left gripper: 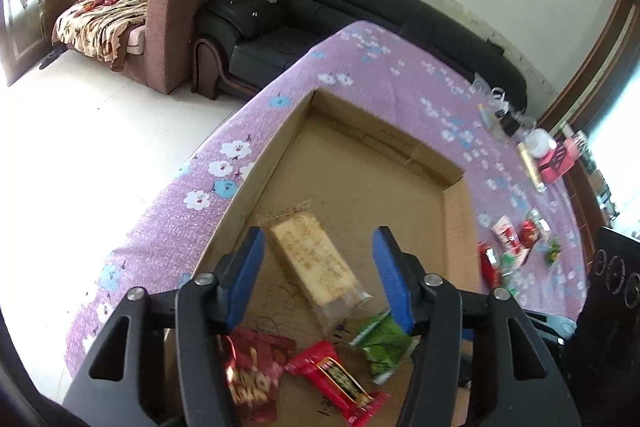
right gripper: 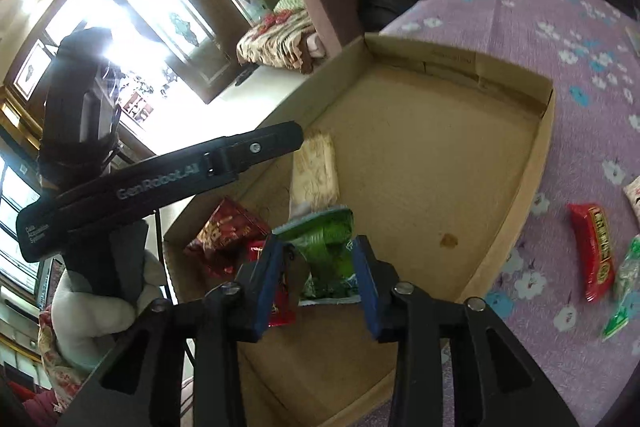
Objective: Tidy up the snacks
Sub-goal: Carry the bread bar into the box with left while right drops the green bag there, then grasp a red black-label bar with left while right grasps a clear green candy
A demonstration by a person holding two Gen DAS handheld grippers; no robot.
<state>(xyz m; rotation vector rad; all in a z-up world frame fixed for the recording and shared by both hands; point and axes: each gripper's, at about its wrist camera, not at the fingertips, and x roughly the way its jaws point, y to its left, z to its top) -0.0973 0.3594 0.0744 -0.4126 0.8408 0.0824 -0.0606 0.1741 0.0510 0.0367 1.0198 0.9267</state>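
purple table cloth [left gripper: 384, 75] with white and blue flowers; plain brown cardboard box [left gripper: 360, 183]; green packet [right gripper: 328, 251]; red wrapped bar [right gripper: 594, 255]; blue-padded jaws.
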